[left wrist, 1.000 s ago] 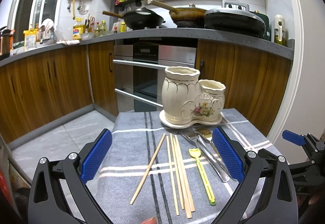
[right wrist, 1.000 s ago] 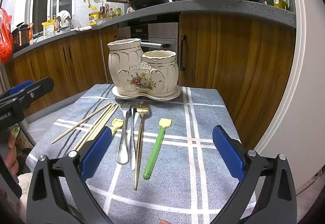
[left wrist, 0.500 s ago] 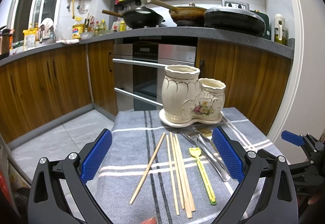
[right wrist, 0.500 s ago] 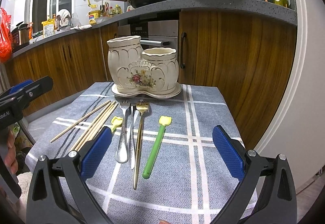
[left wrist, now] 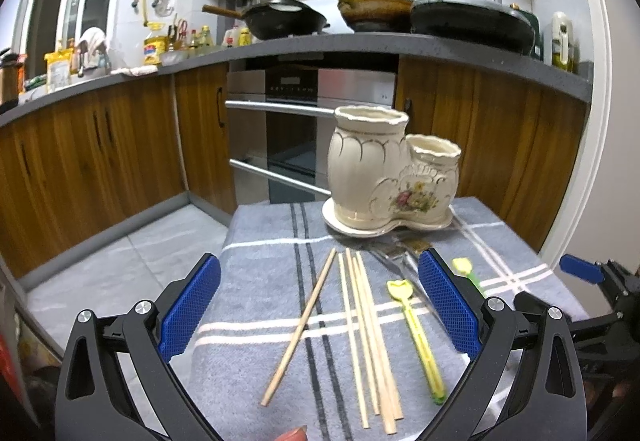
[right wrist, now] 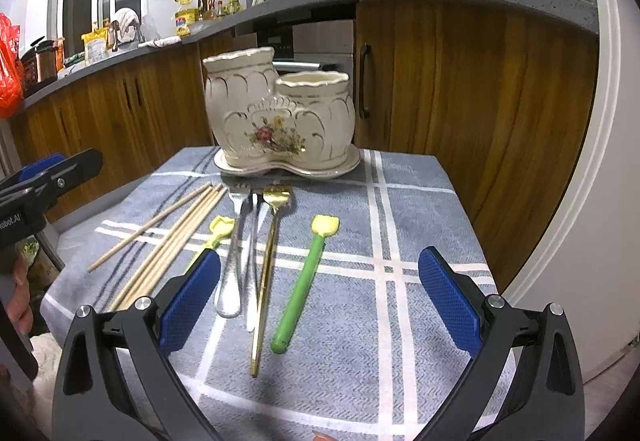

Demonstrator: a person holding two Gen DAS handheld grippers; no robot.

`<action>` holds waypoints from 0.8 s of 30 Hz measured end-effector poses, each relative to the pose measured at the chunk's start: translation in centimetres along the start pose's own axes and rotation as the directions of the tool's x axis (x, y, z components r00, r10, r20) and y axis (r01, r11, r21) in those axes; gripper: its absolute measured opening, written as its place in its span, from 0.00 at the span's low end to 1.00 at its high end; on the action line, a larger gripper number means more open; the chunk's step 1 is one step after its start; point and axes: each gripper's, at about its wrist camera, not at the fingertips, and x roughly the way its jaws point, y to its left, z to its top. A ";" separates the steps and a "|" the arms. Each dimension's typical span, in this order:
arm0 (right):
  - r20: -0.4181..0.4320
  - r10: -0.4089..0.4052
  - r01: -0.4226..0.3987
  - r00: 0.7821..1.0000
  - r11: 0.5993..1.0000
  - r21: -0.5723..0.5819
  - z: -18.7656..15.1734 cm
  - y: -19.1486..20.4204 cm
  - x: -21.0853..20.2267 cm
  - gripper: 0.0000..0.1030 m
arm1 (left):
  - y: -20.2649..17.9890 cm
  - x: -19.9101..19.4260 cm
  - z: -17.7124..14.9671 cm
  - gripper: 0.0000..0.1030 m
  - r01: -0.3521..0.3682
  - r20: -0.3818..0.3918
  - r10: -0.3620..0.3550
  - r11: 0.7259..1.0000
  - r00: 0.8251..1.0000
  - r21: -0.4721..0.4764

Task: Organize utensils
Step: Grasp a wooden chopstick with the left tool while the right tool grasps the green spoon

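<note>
A cream ceramic two-pot utensil holder (left wrist: 390, 177) (right wrist: 276, 121) stands at the far edge of the table, both pots empty as far as I can see. Several wooden chopsticks (left wrist: 362, 337) (right wrist: 168, 241) lie on the cloth, one (left wrist: 300, 325) apart and slanted. Beside them lie a yellow-green small fork (left wrist: 418, 329), a silver fork (right wrist: 232, 261), a gold fork (right wrist: 268, 269) and a green-handled fork (right wrist: 306, 281). My left gripper (left wrist: 318, 309) is open above the chopsticks. My right gripper (right wrist: 318, 305) is open above the forks.
The table carries a grey cloth with white and dark stripes (right wrist: 400, 241). Wooden kitchen cabinets (left wrist: 100, 161), an oven (left wrist: 296, 137) and a counter with pans (left wrist: 288, 21) stand behind. The right gripper shows at the right edge of the left wrist view (left wrist: 592, 277).
Both grippers have drifted slightly; the holder sits a little to the right in the left view and a little lower in the right view. Nothing was picked up.
</note>
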 end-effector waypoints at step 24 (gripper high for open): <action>-0.245 0.056 -0.071 0.968 0.996 -0.052 1.5 -2.4 5.2 0.74 | 1.0 8.3 -1.6 0.84 0.025 -0.416 0.073 0.974 0.906 0.224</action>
